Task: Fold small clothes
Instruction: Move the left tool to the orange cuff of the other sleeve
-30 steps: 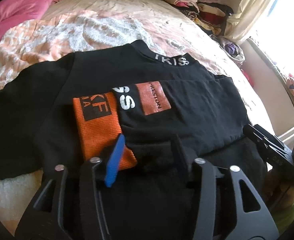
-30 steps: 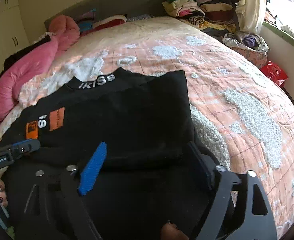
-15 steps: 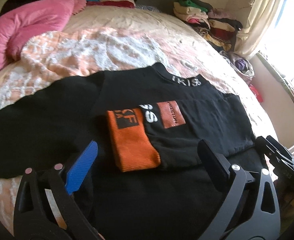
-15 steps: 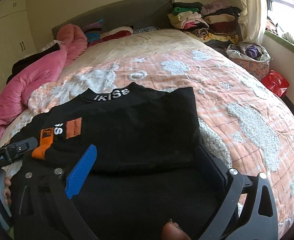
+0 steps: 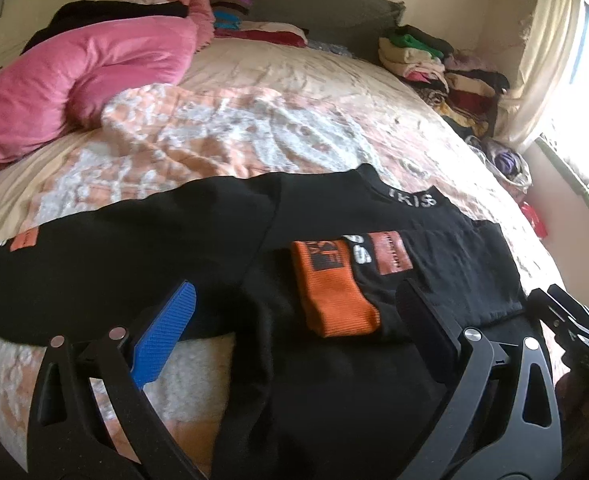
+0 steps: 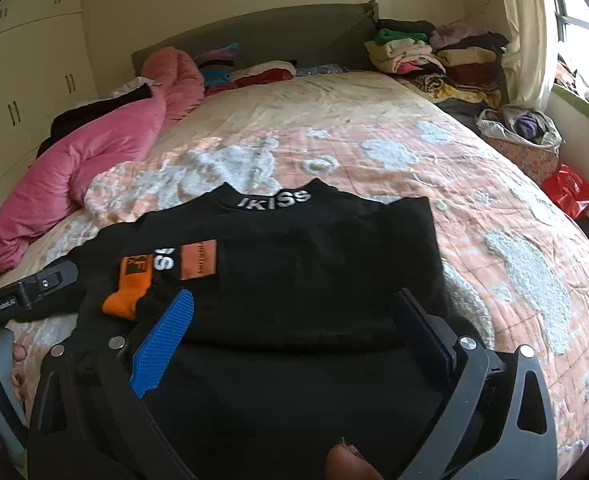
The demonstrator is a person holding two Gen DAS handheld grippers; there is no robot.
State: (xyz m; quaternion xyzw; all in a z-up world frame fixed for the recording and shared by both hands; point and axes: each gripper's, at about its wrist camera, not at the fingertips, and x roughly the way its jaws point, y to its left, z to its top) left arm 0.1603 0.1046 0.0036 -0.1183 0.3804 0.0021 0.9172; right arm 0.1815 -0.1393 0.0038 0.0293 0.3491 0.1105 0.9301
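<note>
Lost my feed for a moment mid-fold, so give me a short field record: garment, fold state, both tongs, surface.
garment: black long-sleeved top with white lettering on the collar and orange cuffs
fold state: one sleeve folded across the chest, orange cuff on top; other sleeve lies spread out
left tongs: open, nothing between
right tongs: open, nothing between
surface: peach and white quilted bedspread

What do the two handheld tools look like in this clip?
Both tools match: the left tool and right tool have black skeletal frames with cut-out windows and silver rivets, one ribbed blue pad and one black pad. The left tool's body carries small white lettering, seen from the right wrist view.
</note>
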